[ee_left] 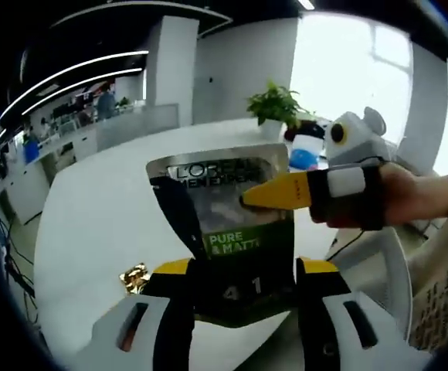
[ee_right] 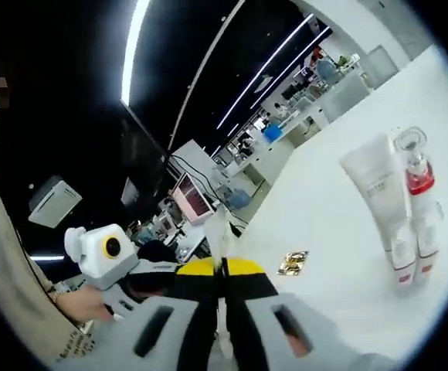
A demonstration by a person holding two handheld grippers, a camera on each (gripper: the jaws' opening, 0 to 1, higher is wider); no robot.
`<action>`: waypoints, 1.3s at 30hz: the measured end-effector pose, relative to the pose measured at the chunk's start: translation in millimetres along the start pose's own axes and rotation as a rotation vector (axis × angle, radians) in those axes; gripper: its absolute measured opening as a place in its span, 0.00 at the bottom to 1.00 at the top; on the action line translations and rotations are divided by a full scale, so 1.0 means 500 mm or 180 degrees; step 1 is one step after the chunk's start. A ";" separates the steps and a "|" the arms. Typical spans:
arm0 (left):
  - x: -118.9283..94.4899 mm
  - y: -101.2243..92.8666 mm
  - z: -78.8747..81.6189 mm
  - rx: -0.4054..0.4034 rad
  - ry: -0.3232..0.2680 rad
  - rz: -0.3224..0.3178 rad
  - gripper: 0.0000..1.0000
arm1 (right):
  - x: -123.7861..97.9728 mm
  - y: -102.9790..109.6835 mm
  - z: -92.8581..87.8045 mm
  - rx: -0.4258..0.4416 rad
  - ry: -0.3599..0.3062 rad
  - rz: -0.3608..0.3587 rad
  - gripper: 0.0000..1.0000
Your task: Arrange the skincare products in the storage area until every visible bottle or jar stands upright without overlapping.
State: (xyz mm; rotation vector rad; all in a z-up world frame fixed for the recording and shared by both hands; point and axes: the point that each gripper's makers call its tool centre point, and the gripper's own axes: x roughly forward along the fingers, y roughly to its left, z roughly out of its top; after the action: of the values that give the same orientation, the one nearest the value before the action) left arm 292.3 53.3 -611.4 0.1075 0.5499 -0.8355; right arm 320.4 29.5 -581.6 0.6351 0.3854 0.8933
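Observation:
A dark grey and green L'Oreal Men Expert sachet (ee_left: 232, 209) stands upright between the jaws of my left gripper (ee_left: 243, 268), which is shut on its lower part above the white table (ee_left: 93, 224). My right gripper (ee_left: 256, 198) comes in from the right in a person's hand, its yellow tips pinching the sachet's right side. In the right gripper view my right gripper (ee_right: 224, 267) is shut on the sachet's thin edge (ee_right: 219, 226). A white tube (ee_right: 378, 193) and a clear bottle with red contents (ee_right: 417, 182) stand side by side on the table.
A crumpled gold wrapper (ee_left: 135, 278) (ee_right: 292, 263) lies on the table. A potted plant (ee_left: 274, 104) and a blue and white object (ee_left: 305, 153) stand at the far side. The left gripper (ee_right: 112, 267) appears at the lower left of the right gripper view. Office desks stand beyond.

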 end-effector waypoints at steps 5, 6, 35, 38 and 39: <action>-0.017 0.005 0.014 -0.0030 -0.0106 -0.0064 0.63 | -0.017 -0.012 0.011 0.0043 0.0049 0.0042 0.01; -0.018 0.007 0.015 -0.0033 -0.0111 -0.0063 0.64 | -0.018 -0.012 0.012 0.0045 0.0051 0.0049 0.01; -0.082 -0.089 0.098 -0.1268 -0.0739 -0.1649 0.00 | -0.051 0.064 0.093 0.0210 -0.0175 0.0884 0.05; -0.086 -0.073 0.120 -0.1741 -0.1027 -0.1664 0.00 | -0.050 0.060 0.087 0.0223 -0.0227 0.0808 0.11; -0.091 -0.065 0.130 -0.1879 -0.1144 -0.1670 0.00 | -0.049 0.058 0.077 0.0265 -0.0221 0.0788 0.13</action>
State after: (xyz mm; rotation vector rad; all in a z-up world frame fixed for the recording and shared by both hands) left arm 271.4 42.6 -529.2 -0.7431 0.4673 -1.1338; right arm 310.5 9.7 -532.3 0.8004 0.2863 1.0915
